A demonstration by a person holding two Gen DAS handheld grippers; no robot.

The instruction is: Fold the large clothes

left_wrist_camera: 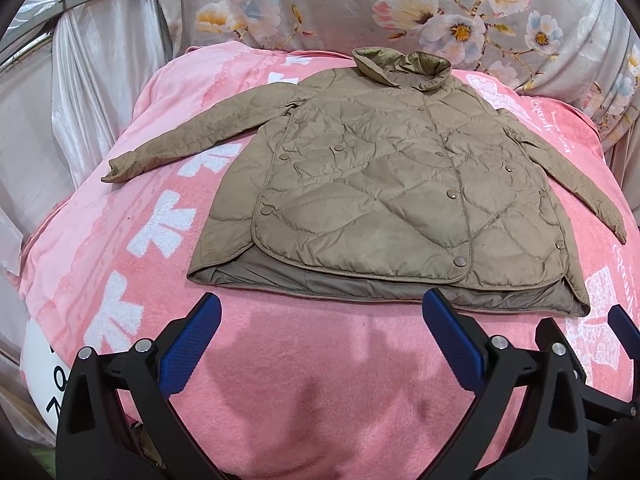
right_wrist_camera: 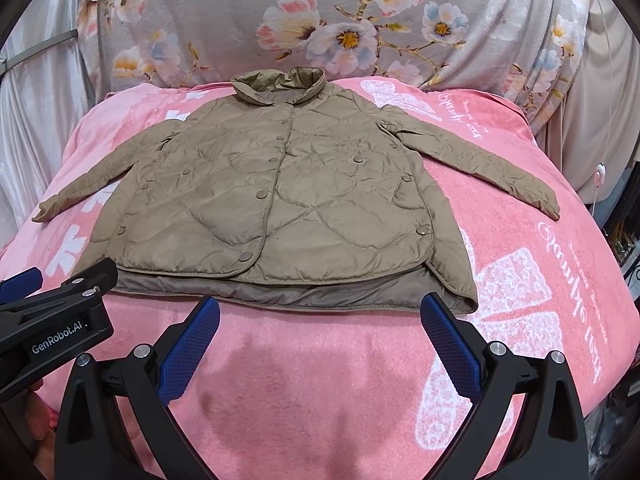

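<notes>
A tan quilted jacket (left_wrist_camera: 384, 184) lies flat and buttoned on a pink blanket (left_wrist_camera: 304, 380), collar at the far end, both sleeves spread out to the sides. It also shows in the right wrist view (right_wrist_camera: 280, 208). My left gripper (left_wrist_camera: 320, 320) is open and empty, just short of the jacket's near hem. My right gripper (right_wrist_camera: 320, 320) is open and empty, also just short of the hem. The right gripper shows at the right edge of the left wrist view (left_wrist_camera: 592, 344), and the left gripper shows at the left of the right wrist view (right_wrist_camera: 52, 312).
The pink blanket (right_wrist_camera: 320, 380) with white prints covers a raised surface. A grey floral cloth (left_wrist_camera: 360, 4) hangs behind it. Silvery curtain fabric (left_wrist_camera: 92, 92) hangs at the left. A white cord with a switch (right_wrist_camera: 599, 176) hangs at the right.
</notes>
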